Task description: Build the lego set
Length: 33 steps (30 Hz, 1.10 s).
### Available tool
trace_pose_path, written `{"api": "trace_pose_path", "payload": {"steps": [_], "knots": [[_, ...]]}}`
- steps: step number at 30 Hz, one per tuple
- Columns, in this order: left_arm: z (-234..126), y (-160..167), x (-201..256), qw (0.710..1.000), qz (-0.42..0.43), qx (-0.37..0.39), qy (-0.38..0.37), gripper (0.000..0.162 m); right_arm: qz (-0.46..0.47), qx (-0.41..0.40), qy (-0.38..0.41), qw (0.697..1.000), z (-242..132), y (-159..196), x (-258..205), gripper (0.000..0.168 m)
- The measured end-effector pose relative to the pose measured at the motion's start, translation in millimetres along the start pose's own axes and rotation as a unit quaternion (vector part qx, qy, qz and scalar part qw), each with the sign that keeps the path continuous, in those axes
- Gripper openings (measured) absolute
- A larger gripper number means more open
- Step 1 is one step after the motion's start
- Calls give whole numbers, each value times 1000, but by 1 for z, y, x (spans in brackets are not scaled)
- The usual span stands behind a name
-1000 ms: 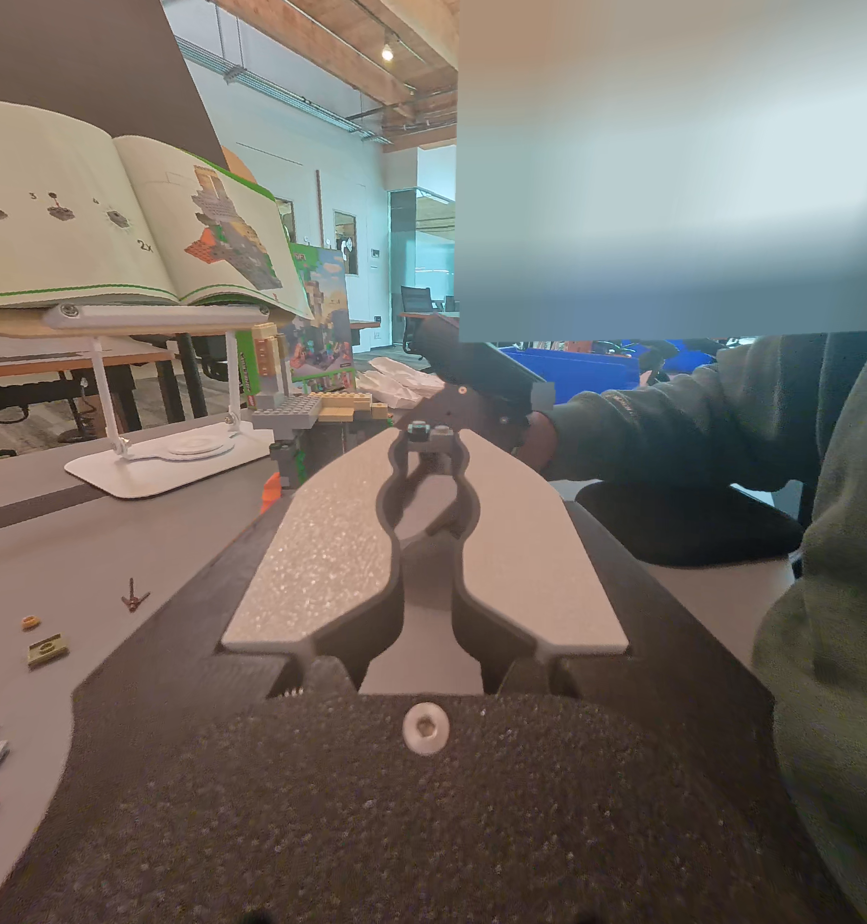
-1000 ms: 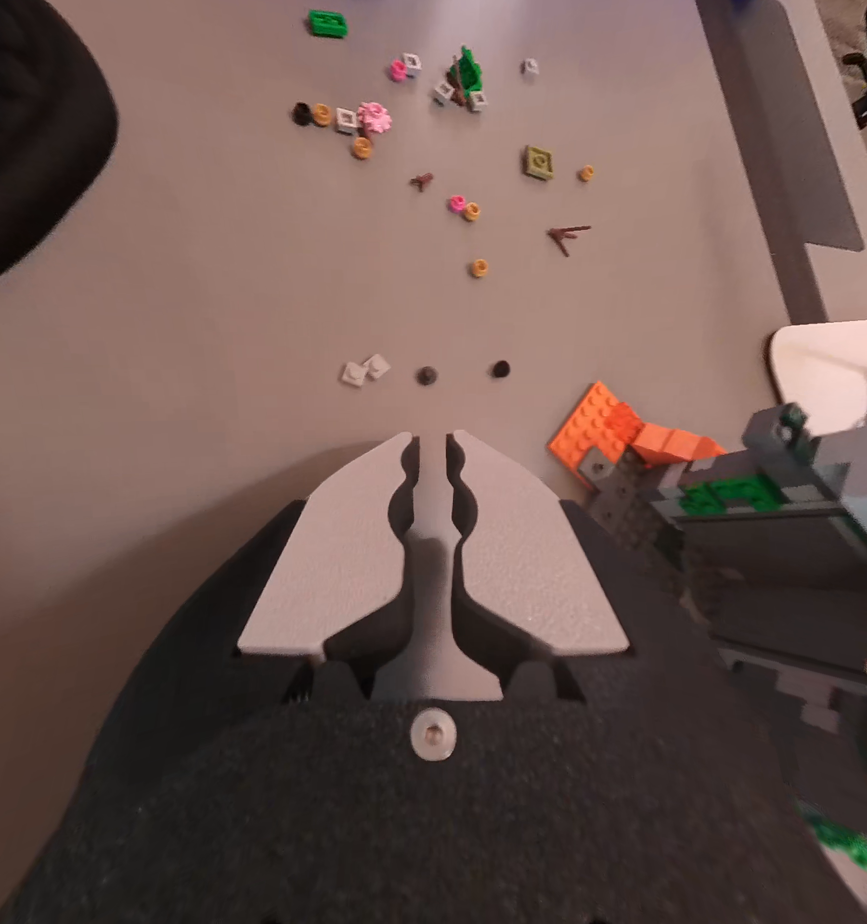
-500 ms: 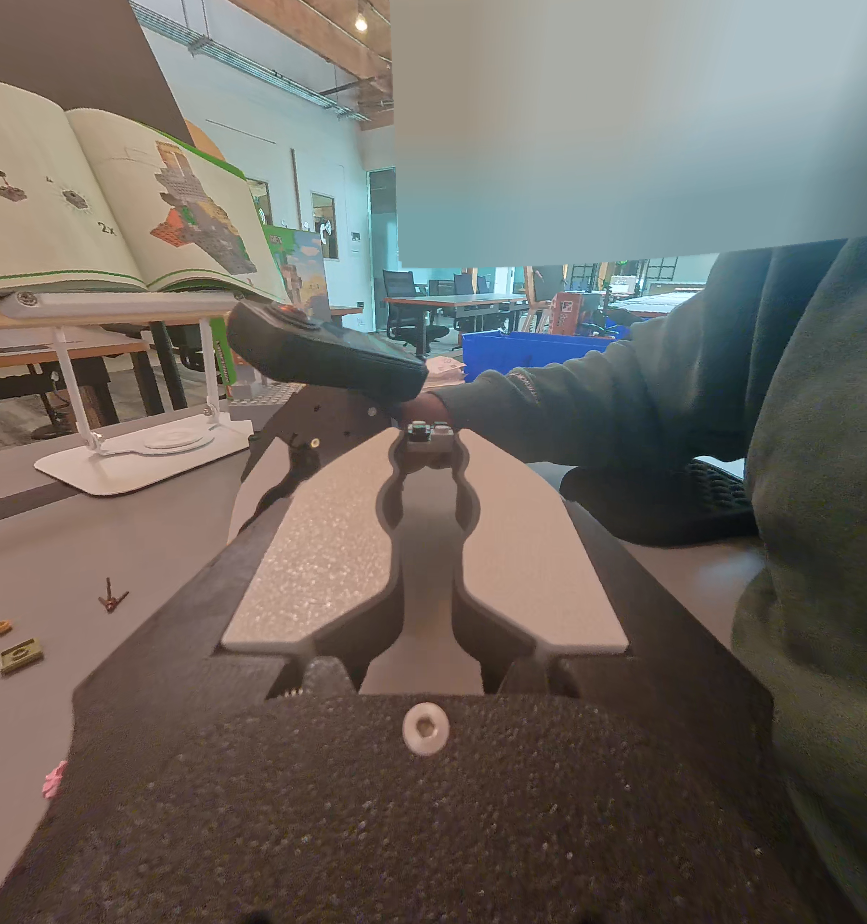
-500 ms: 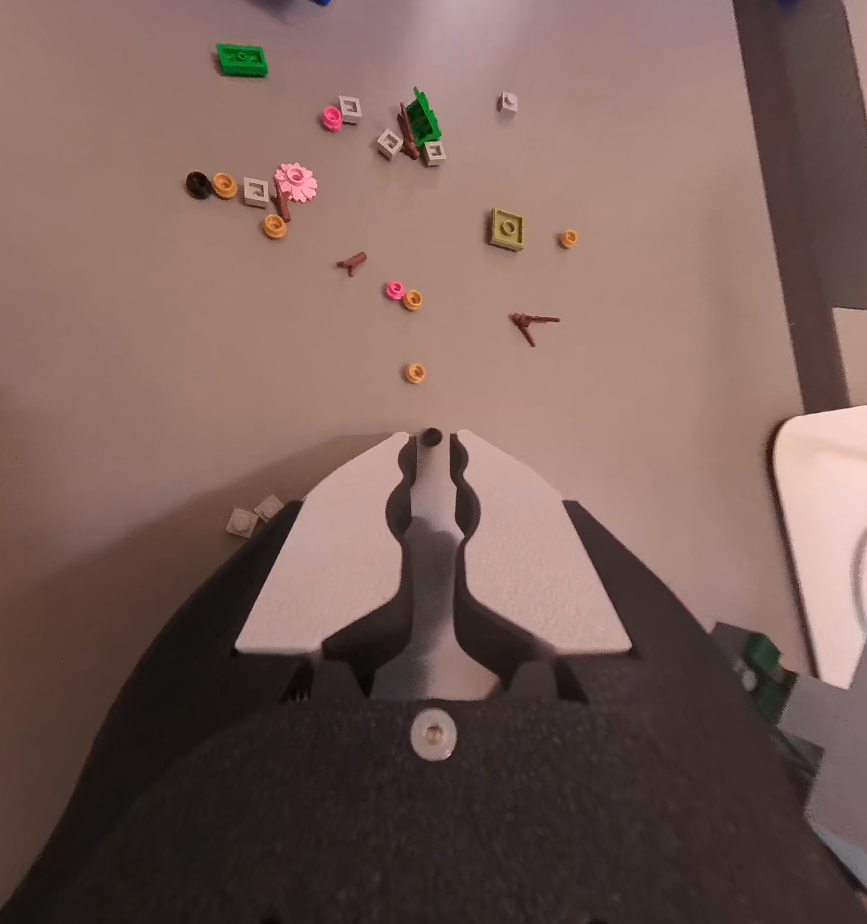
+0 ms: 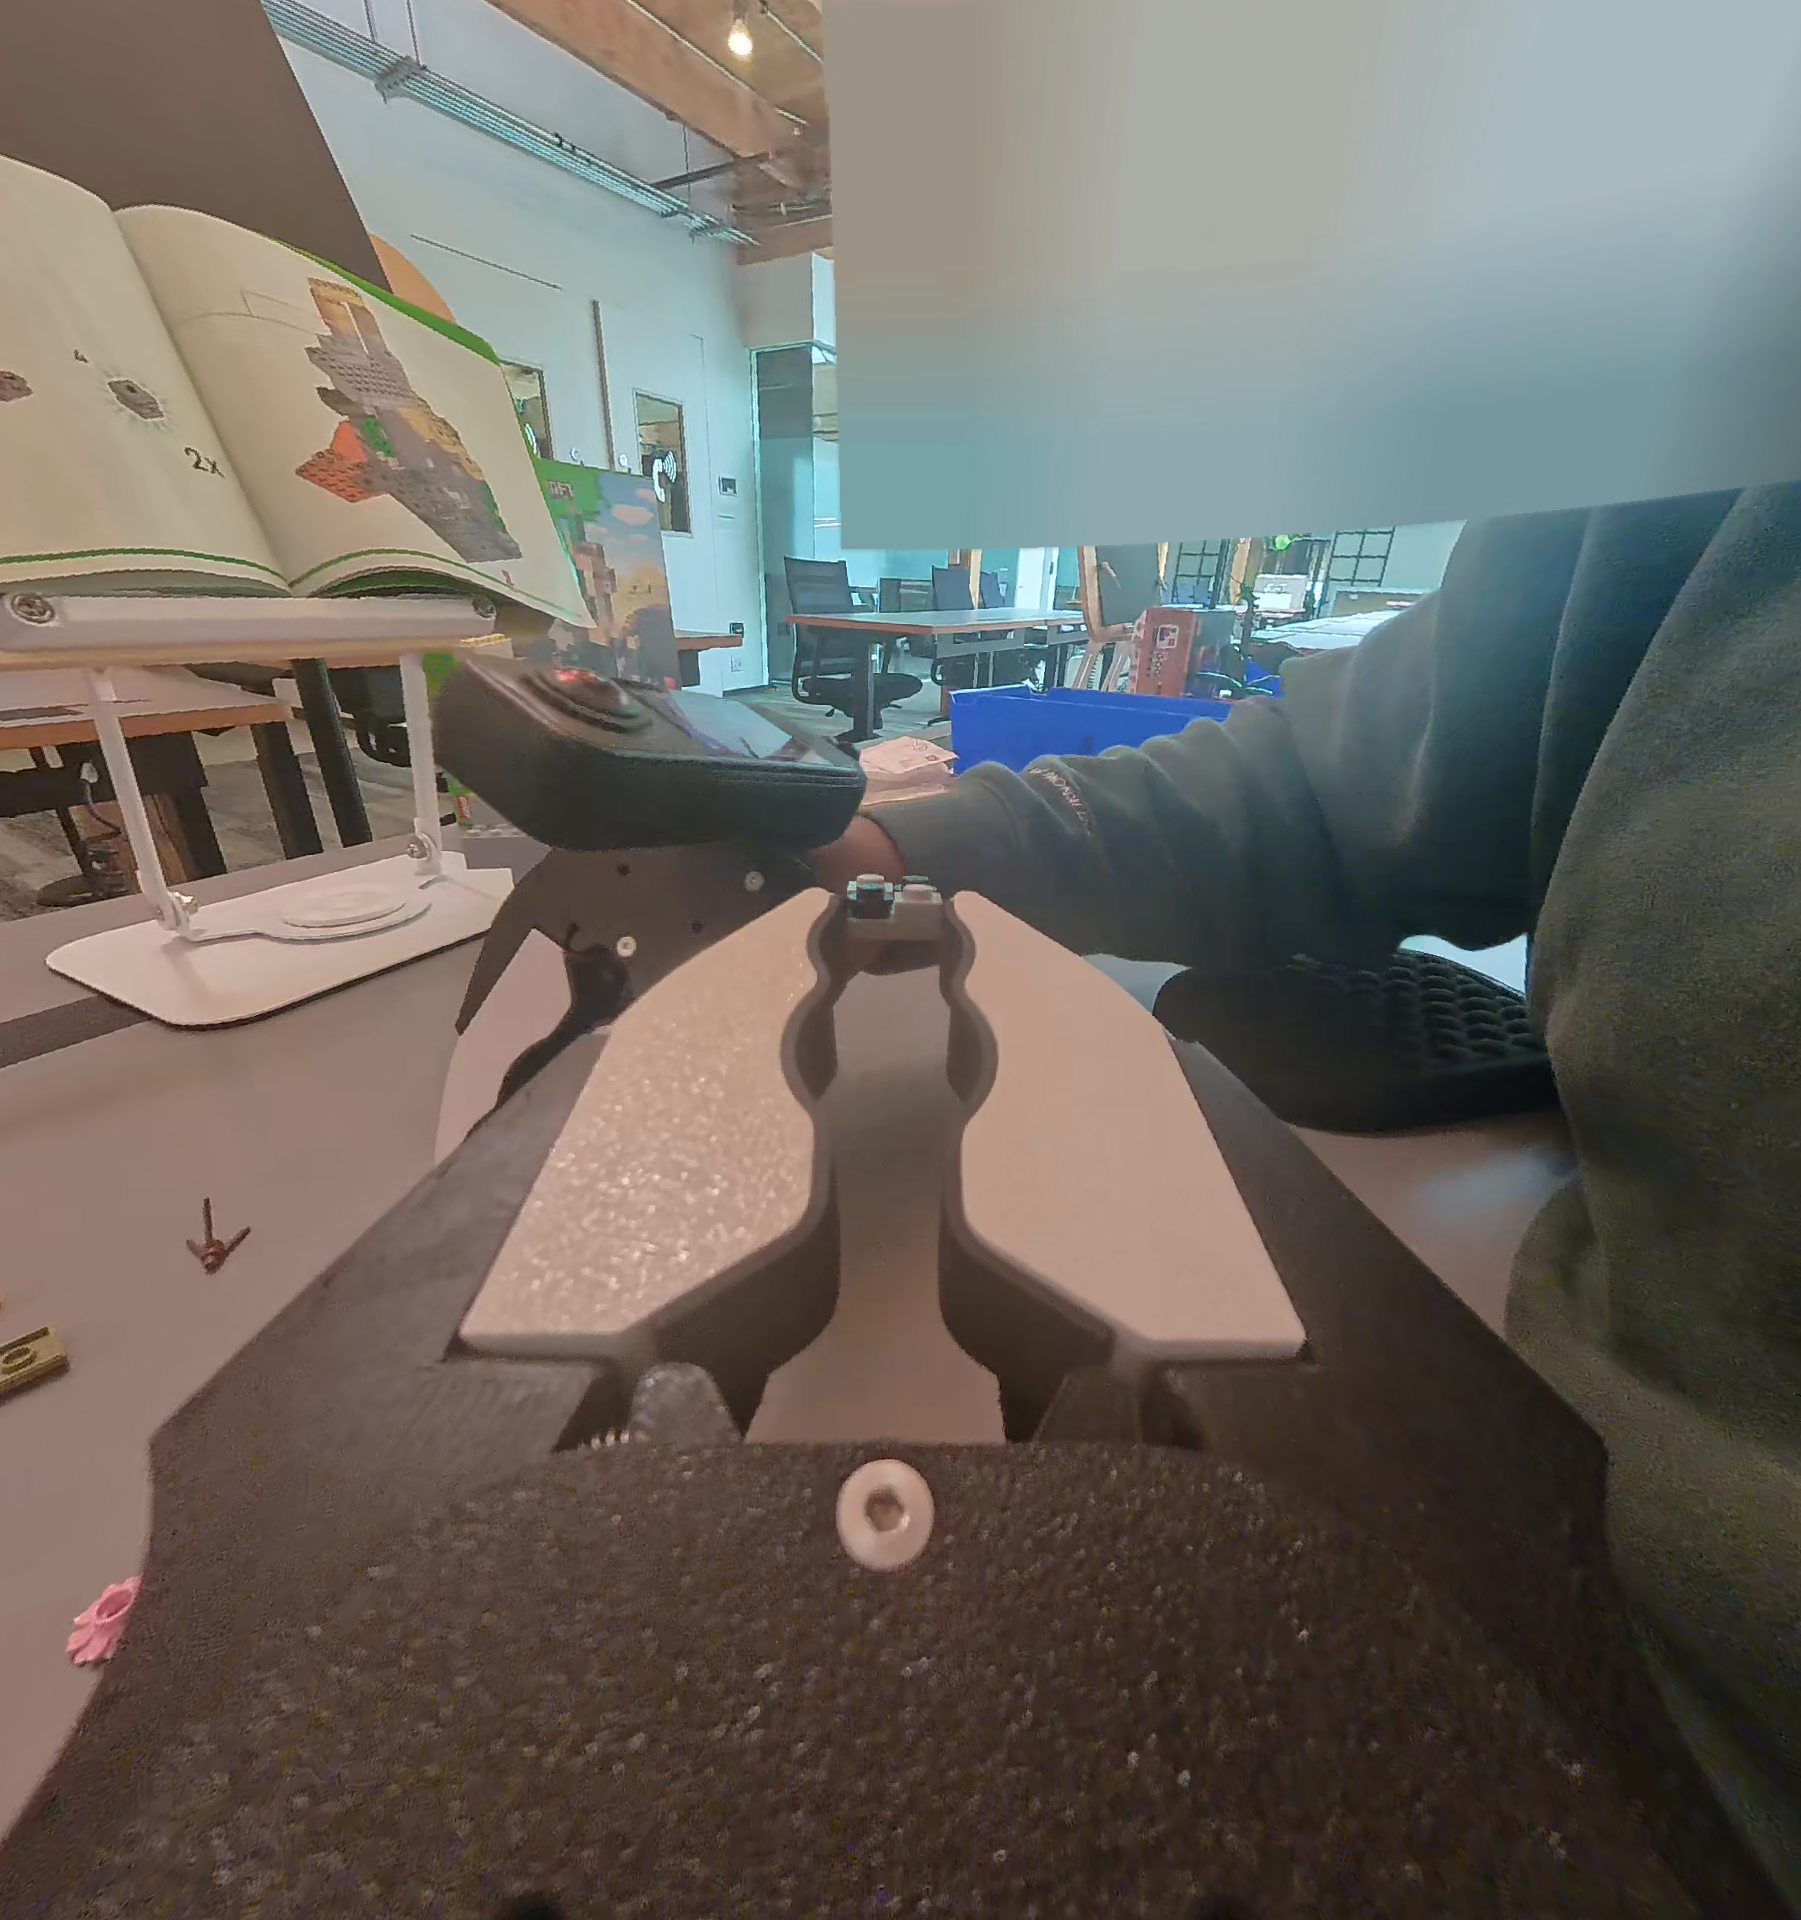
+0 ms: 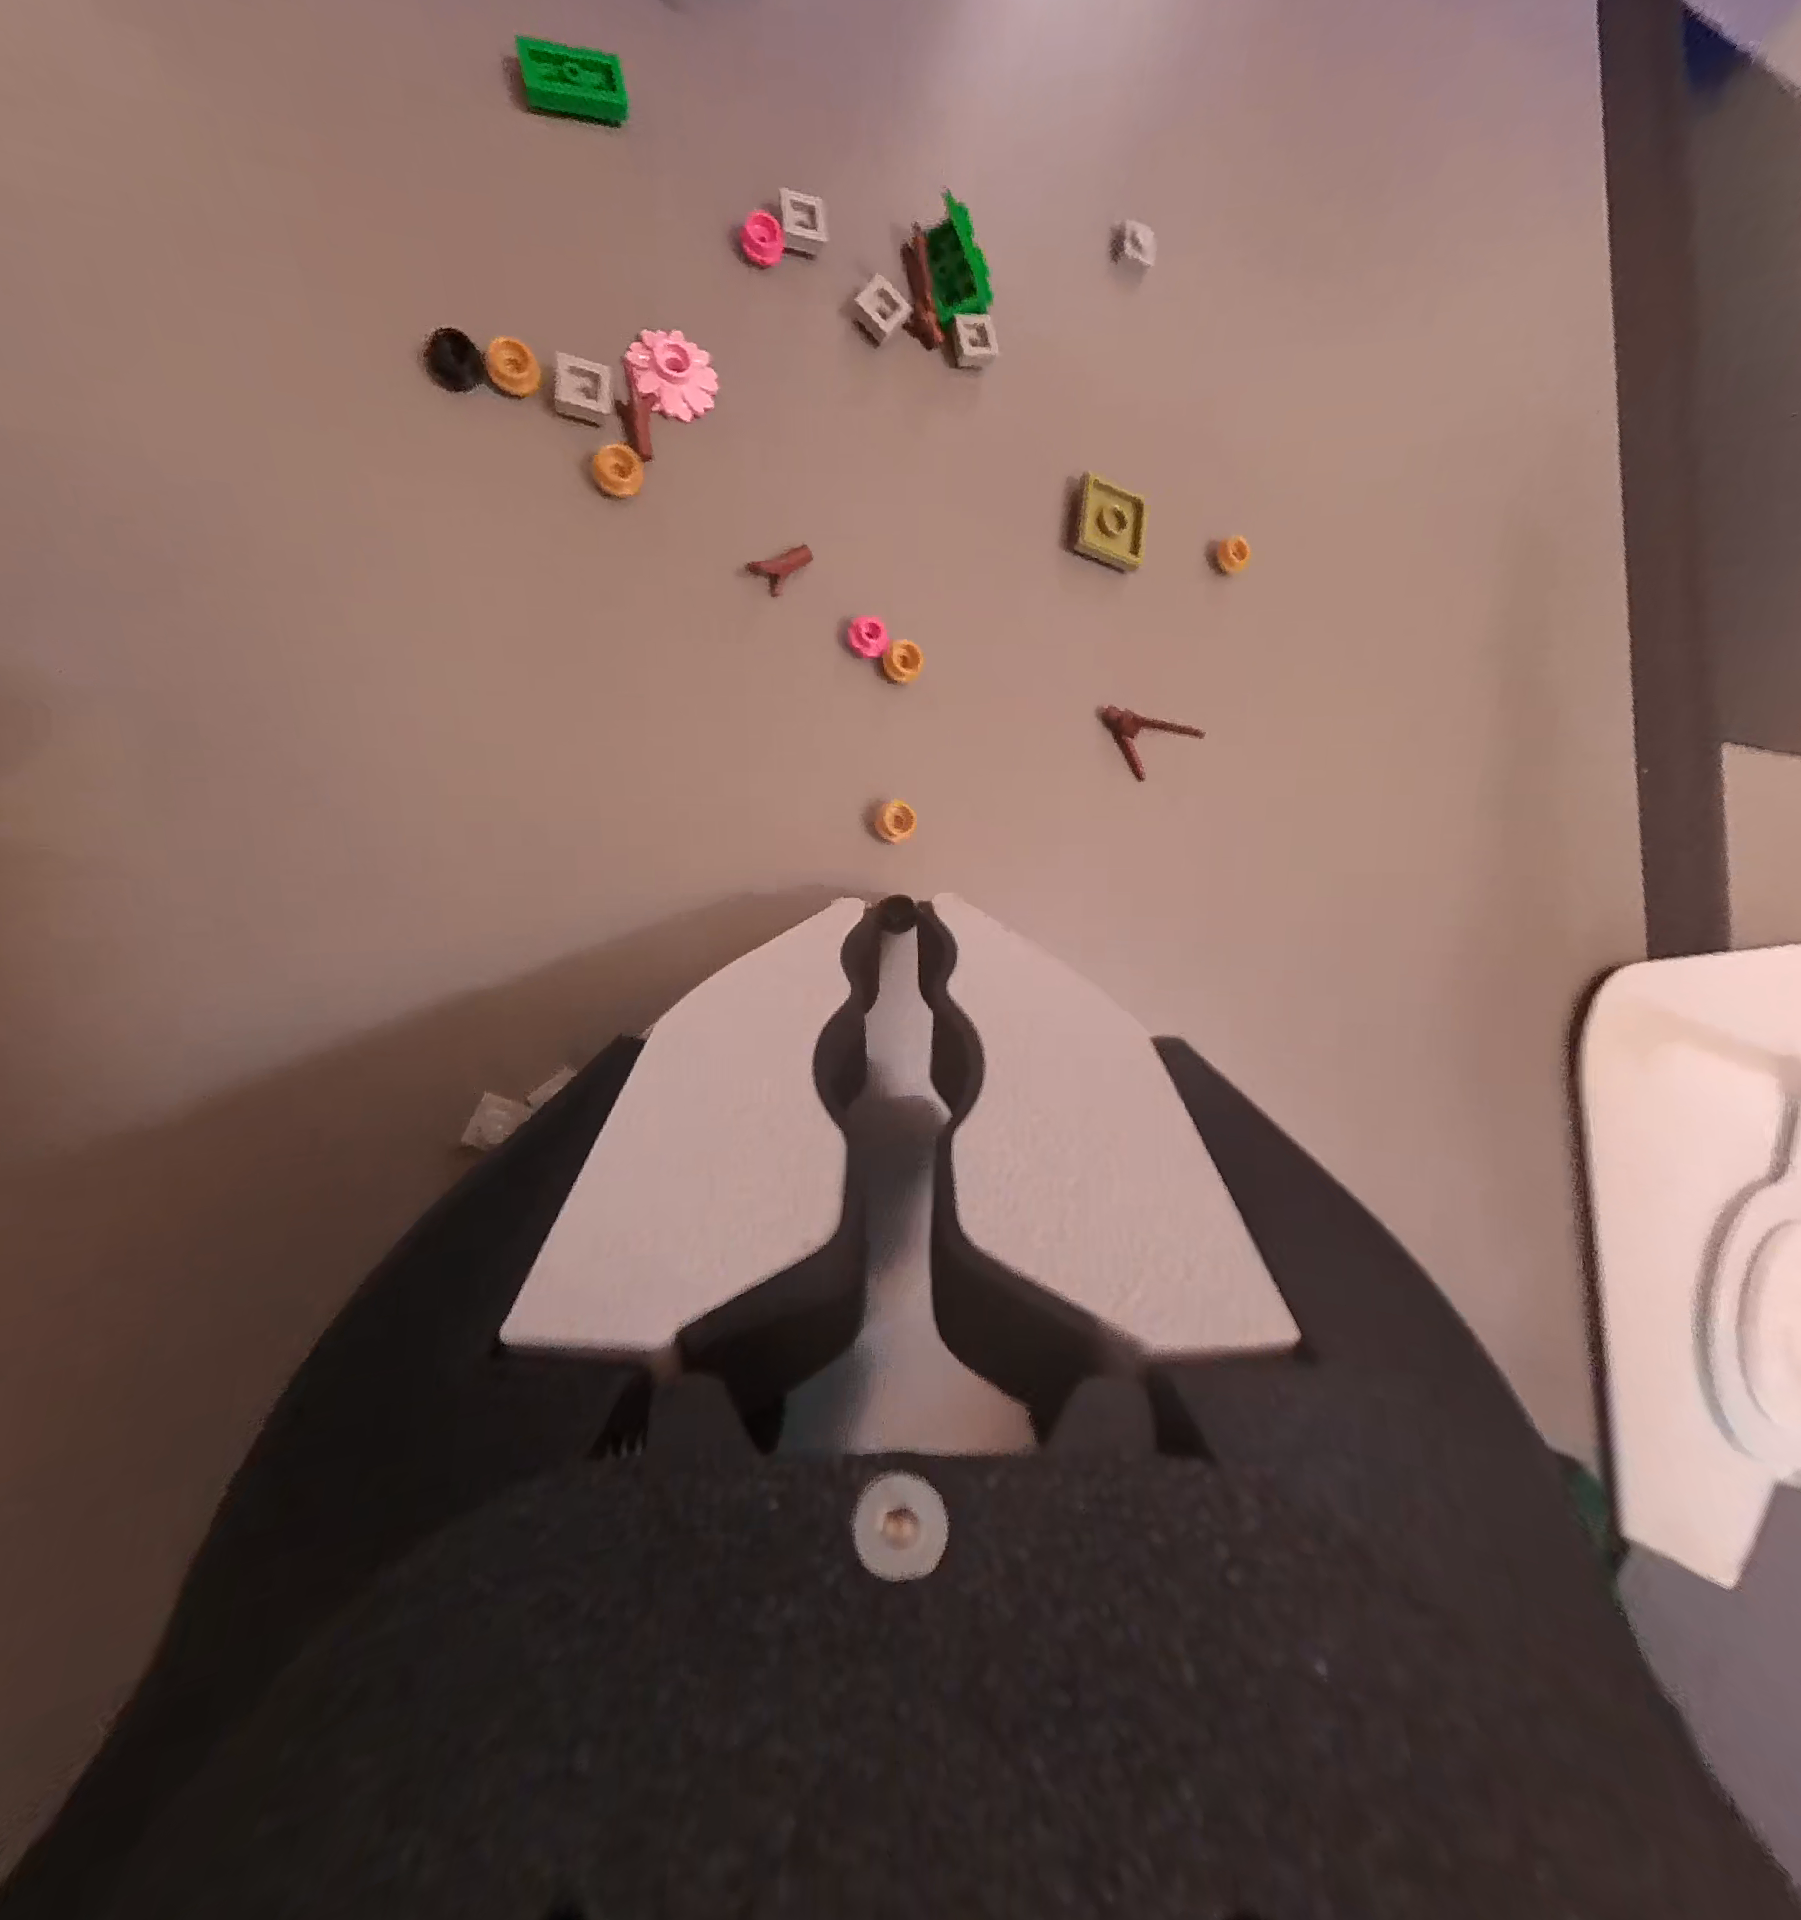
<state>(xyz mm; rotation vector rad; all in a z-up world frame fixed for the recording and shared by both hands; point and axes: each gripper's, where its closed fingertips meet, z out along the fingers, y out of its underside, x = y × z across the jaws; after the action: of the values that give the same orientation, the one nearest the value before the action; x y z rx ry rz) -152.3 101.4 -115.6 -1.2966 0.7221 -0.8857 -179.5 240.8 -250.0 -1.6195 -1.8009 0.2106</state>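
My left gripper (image 5: 894,920) is shut on a small light grey plate (image 5: 911,916) with a dark grey round stud on its left end, held above the table. My right gripper (image 6: 896,914) points down at the grey table (image 6: 252,623), its jaws closed around a small black round stud (image 6: 896,914). The right gripper's black body (image 5: 647,769) shows just beyond my left fingertips, held by a hand in a dark green sleeve (image 5: 1291,790). The built model is hidden in both views.
Loose pieces lie ahead of the right gripper: orange studs (image 6: 894,821), brown twigs (image 6: 1145,732), an olive plate (image 6: 1109,523), a pink flower (image 6: 672,374), grey tiles (image 6: 880,309), green plates (image 6: 571,80). An open instruction book (image 5: 252,416) rests on a white stand (image 5: 272,935). One gripper's finger ends stand about 20 cm off the other's.
My right gripper moved forward over the table to the black stud and closed around it. The model left its view. My left gripper kept its plate while the right gripper's body swung across its view.
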Motion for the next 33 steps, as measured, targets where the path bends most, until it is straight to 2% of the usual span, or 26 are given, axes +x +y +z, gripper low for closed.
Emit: {"api": "trace_pose_path", "payload": {"steps": [6, 10, 15, 27, 33], "knots": [[0, 0, 1, 1000, 1, -1, 4, 16, -195, 4, -28, 980, -10, -7, -24, 6], [1, 2, 8, 1000, 11, -6, 16, 16, -240, 16, -83, 967, -22, -7, -38, 7], [0, 0, 12, 1000, 10, 0, 30, 16, -195, 63, -152, 967, -37, -13, -56, 10], [3, 7, 35, 996, 22, -19, 90, 16, -86, 51, -135, 986, -42, 5, -44, 10], [3, 7, 35, 995, 19, -20, 91, 16, -82, 38, -122, 988, -31, 5, -42, 8]]}}
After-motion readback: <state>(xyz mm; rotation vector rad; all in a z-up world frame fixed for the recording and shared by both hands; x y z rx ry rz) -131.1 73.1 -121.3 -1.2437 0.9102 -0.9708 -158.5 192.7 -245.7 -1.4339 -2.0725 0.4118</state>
